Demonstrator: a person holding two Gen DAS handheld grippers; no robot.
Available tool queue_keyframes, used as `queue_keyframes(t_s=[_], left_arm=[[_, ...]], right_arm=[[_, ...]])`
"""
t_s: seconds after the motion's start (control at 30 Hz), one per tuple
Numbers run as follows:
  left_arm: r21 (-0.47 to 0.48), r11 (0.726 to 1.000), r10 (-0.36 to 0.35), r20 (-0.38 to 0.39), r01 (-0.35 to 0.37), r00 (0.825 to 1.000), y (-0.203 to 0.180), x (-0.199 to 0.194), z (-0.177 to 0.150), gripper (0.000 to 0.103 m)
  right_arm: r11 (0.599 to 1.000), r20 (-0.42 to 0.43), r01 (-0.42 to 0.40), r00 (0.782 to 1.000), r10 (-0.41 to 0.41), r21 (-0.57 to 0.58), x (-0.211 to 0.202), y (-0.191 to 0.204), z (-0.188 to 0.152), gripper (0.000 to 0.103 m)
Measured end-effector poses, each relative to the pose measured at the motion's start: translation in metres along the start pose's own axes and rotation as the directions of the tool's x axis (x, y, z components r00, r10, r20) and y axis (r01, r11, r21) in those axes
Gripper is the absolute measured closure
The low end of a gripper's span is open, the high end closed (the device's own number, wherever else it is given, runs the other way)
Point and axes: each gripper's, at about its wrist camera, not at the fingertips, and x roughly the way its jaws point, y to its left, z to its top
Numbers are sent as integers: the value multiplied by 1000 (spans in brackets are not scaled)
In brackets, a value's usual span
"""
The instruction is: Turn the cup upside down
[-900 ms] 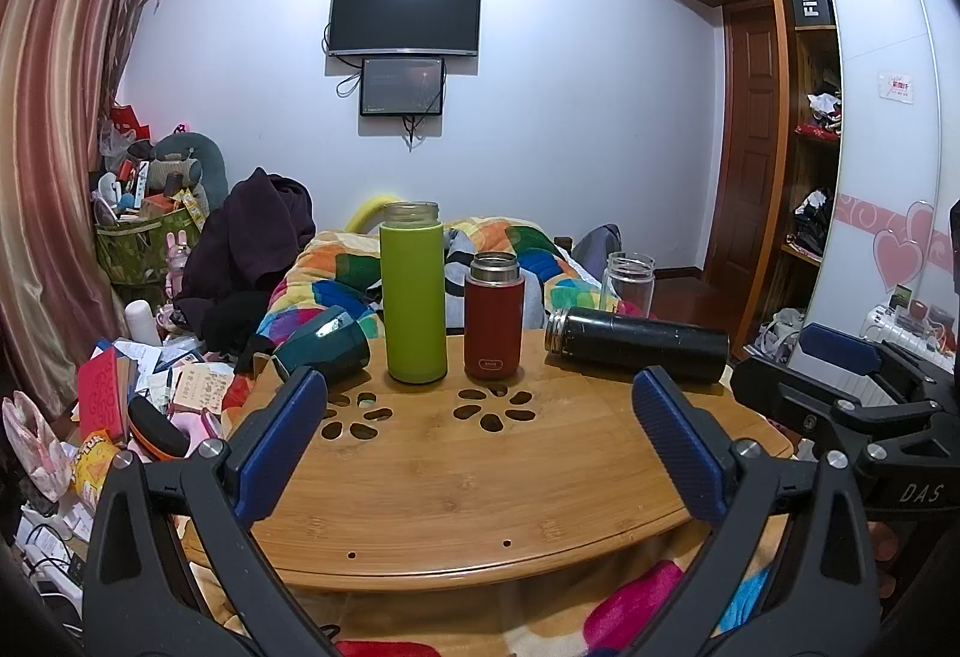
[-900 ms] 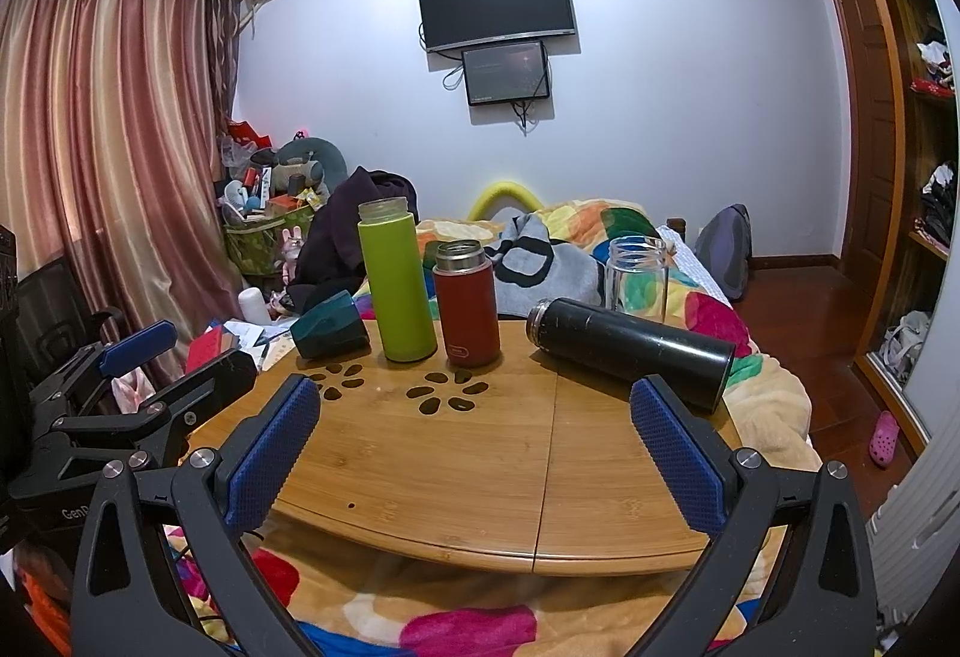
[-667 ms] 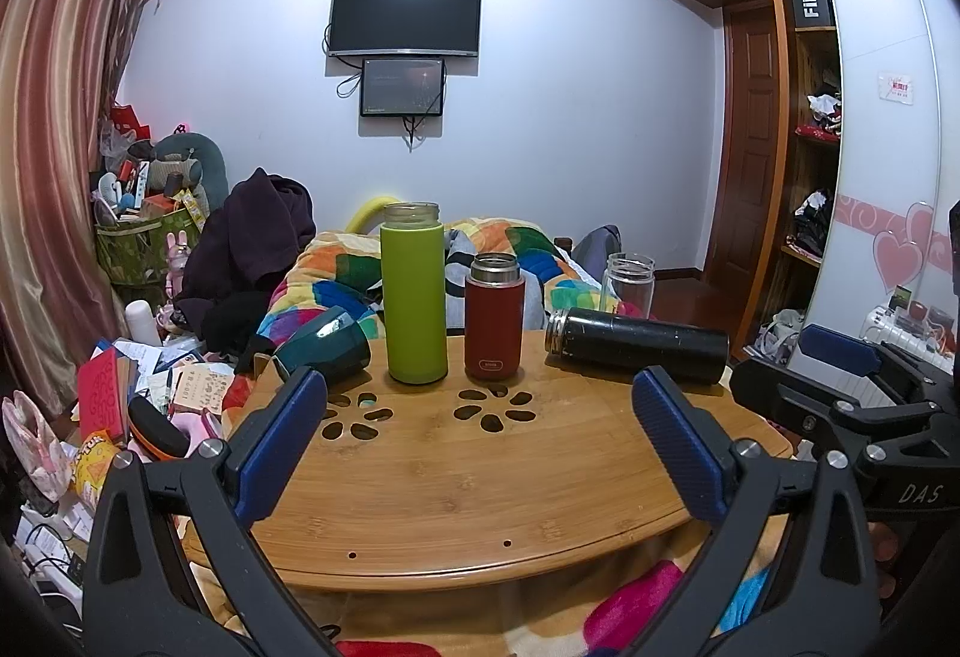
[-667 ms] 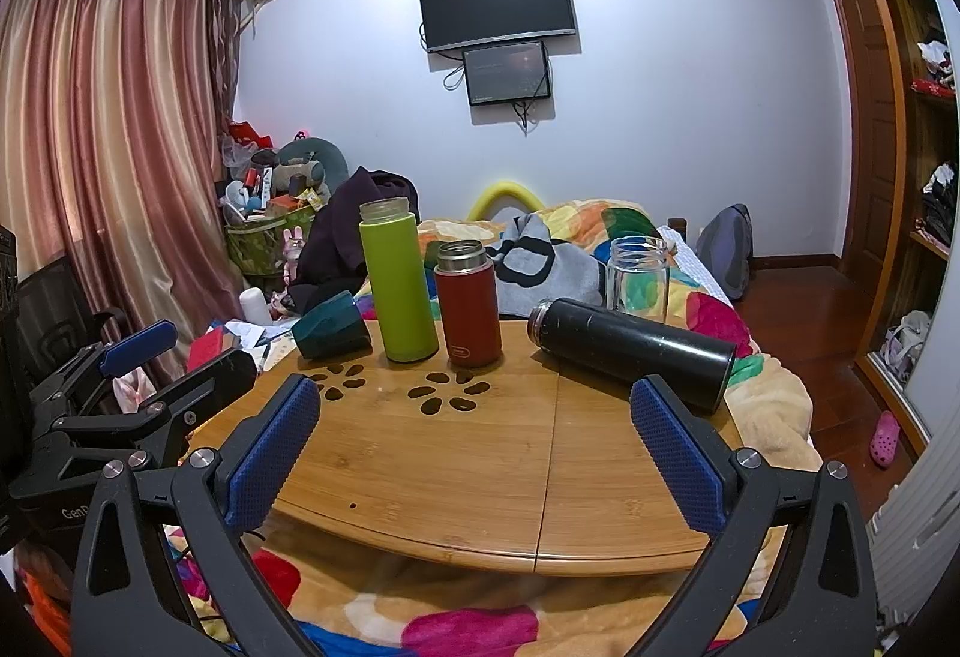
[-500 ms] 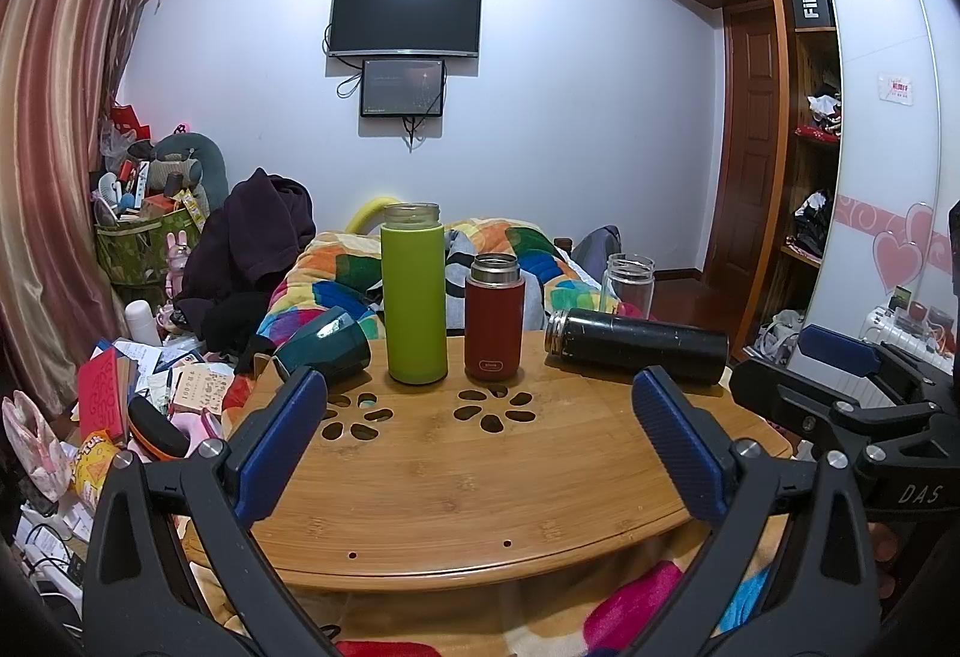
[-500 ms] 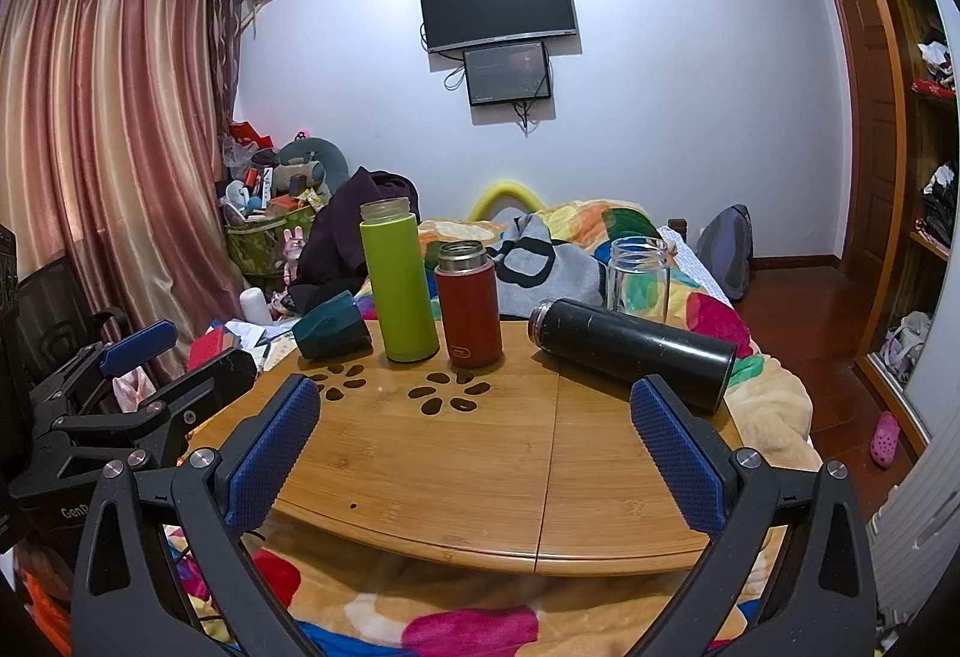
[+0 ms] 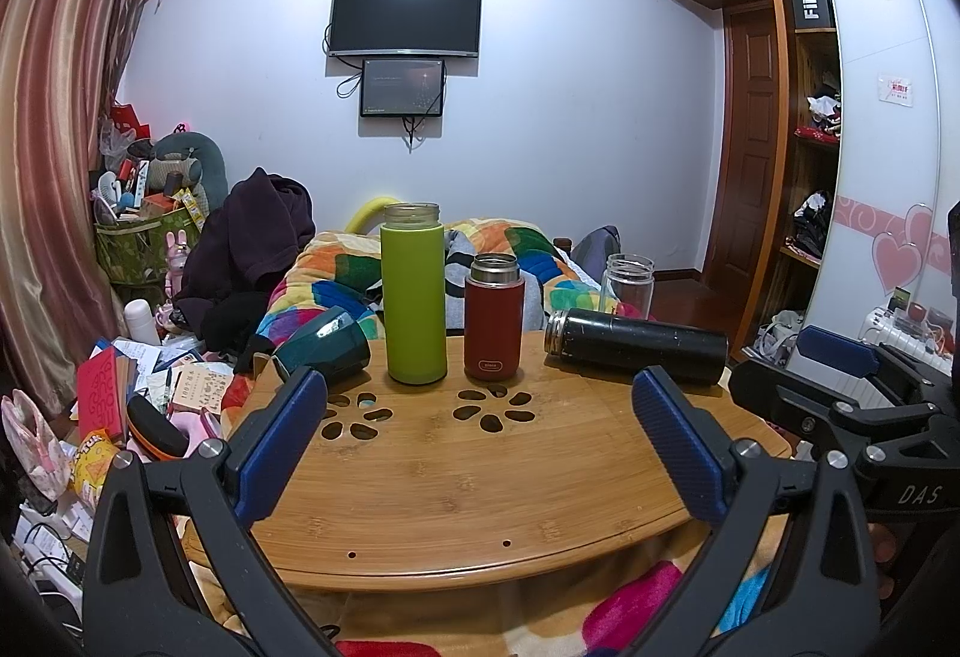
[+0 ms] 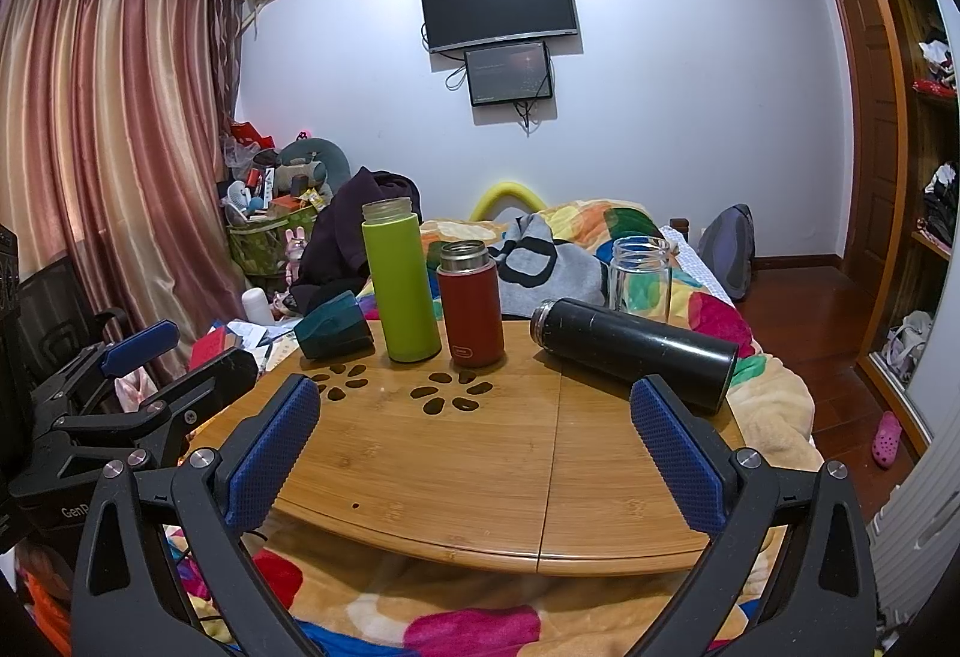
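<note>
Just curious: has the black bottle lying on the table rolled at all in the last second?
No. The black bottle lies where it did, beside the glass jar.

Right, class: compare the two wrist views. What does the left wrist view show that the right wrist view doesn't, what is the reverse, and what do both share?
Only the left wrist view shows the white wardrobe door with red hearts and the right gripper at its right edge.

Only the right wrist view shows the pink slipper on the floor and the left gripper at its left edge.

Both share the bamboo table, upright green bottle, red flask, black flask lying down, clear glass jar, tipped teal cup and wall television.
</note>
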Motion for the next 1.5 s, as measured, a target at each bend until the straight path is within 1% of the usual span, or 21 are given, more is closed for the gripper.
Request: queue_keyframes(t_s=[0.23,0.27,0.43,0.6,0.73,0.9,1.0,1.07,1.17,1.27,1.33,1.4,1.43,1.47,1.5], left_arm=[[0,1000,-1,-2,1,1000,0,0,-1,0],[1,1000,-1,-3,1,1000,0,0,0,0],[2,1000,-6,-19,6,1000,0,7,0,0],[31,1000,0,-41,1,999,6,18,-2,0],[68,998,17,-75,-12,997,23,35,3,0],[125,990,84,-138,-66,987,54,75,10,0],[122,989,104,-221,-78,970,80,111,9,0],[107,991,105,-284,-77,953,97,138,8,0],[81,994,95,-381,-69,920,119,177,5,0],[64,997,70,-458,-46,886,134,212,4,0],[59,997,65,-491,-41,869,141,231,5,0],[48,999,40,-531,-17,847,146,251,6,0],[52,999,38,-547,-11,836,148,261,5,0],[66,998,48,-554,-14,831,149,268,4,0],[85,996,54,-566,-7,822,150,275,4,0]], right_arm=[[1000,-1,-1,1000,1,0,0,0,0,0],[1000,0,-1,1000,1,-3,-3,5,2,0],[1000,-5,1,1000,-1,3,-2,7,4,0],[1000,-13,9,1000,-8,10,3,4,5,0],[1000,-25,16,1000,-15,24,12,-6,3,0],[999,-49,25,999,-23,39,25,-15,1,0],[998,-67,32,997,-29,45,33,-21,0,0],[998,-80,39,996,-35,46,40,-25,-2,0],[998,-99,46,994,-42,47,49,-29,-3,0],[997,-122,53,991,-46,49,60,-34,-5,0],[997,-139,55,989,-48,50,68,-36,-8,0],[997,-159,59,986,-51,50,75,-38,-11,0],[997,-169,60,984,-51,49,79,-40,-12,0],[997,-180,61,982,-51,49,82,-41,-14,0],[997,-188,61,981,-51,48,85,-41,-15,0]])
